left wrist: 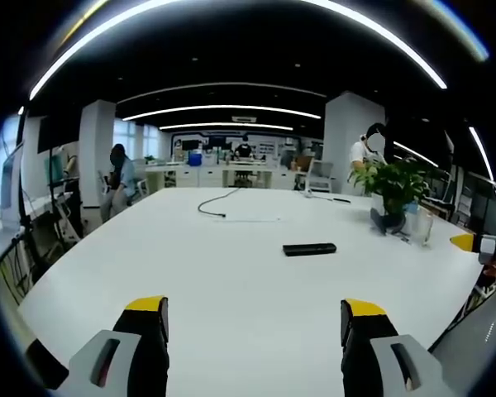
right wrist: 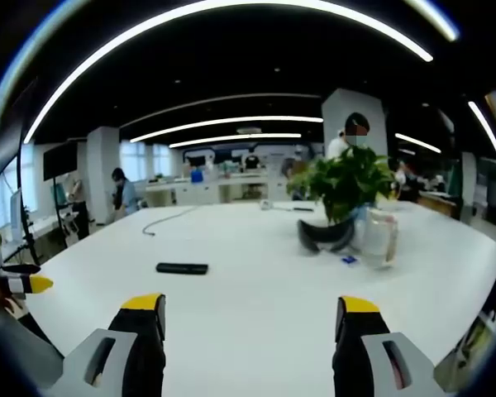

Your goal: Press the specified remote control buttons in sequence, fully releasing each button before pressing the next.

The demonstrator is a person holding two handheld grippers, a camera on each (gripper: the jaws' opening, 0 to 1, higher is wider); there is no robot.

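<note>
Left gripper (left wrist: 255,318) is spread wide with nothing in it, hovering over the white table (left wrist: 231,273). The black remote (left wrist: 309,249) lies flat ahead, well apart. Right gripper (right wrist: 254,318) gapes wide and holds nothing; potted plant (right wrist: 341,186) sits further right.

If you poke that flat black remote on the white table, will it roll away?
Probably not. The flat black remote control lies low and slab-like on the smooth white table, so it would likely slide, not roll or tip. It looks stiff and probably light. The glossy tabletop may let it skid under a sideways push.
</note>
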